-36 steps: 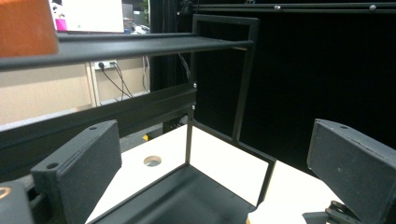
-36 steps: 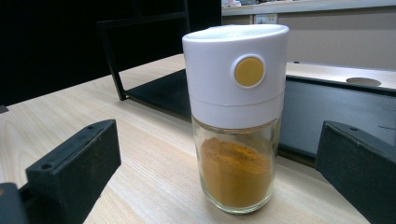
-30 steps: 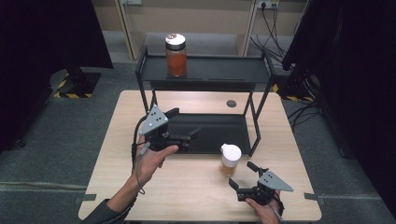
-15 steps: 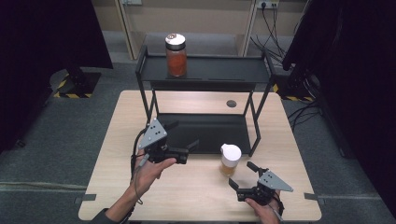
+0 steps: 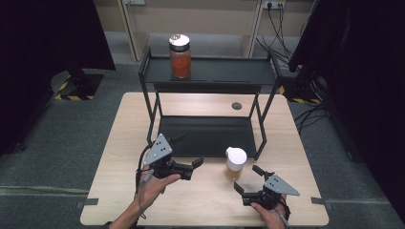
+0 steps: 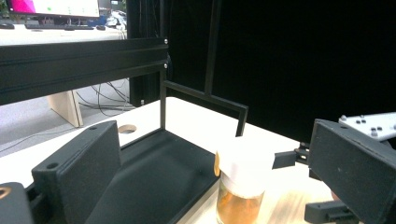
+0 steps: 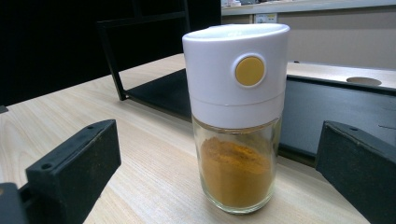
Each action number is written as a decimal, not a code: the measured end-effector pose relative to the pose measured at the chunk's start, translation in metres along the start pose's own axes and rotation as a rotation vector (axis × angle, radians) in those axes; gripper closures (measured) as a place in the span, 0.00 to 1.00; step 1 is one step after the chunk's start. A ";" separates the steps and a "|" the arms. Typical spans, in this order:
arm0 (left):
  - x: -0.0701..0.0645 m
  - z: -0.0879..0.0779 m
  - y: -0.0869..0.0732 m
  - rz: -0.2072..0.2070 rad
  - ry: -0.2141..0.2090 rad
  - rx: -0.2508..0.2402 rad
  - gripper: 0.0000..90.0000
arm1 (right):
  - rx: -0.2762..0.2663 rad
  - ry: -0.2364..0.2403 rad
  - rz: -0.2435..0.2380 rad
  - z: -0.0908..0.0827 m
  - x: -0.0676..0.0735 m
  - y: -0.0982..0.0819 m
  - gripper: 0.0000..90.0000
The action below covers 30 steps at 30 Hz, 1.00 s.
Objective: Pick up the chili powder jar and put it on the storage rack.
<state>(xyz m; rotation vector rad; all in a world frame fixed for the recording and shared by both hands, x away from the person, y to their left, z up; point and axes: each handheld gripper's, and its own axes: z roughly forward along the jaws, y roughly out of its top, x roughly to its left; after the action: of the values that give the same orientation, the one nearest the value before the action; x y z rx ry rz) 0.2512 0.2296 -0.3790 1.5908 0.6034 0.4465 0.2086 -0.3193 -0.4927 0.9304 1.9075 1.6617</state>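
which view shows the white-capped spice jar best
The right gripper view: the spice jar stands close and upright, with its white cap, yellow button and orange powder clear. The left gripper view shows it low and partly cut off. The high view shows it small, from above, on the table.

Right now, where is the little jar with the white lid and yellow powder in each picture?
High view: the white-lidded jar stands on the table, right of centre, just in front of the black rack.
Left gripper view: bottom, right of centre, beside the rack's lower shelf.
Right gripper view: centre, close up, between the two jaws.
Shared landmark: the black rack behind it.
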 end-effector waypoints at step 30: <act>-0.007 -0.018 -0.074 -0.075 -0.017 -0.010 0.02 | -0.001 0.000 -0.006 0.000 0.001 0.000 0.00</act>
<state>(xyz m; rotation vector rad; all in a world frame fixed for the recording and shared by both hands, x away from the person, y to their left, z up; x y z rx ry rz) 0.2255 0.2427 -0.4500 1.5560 0.6443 0.3793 0.2079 -0.3191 -0.4925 0.9240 1.9077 1.6589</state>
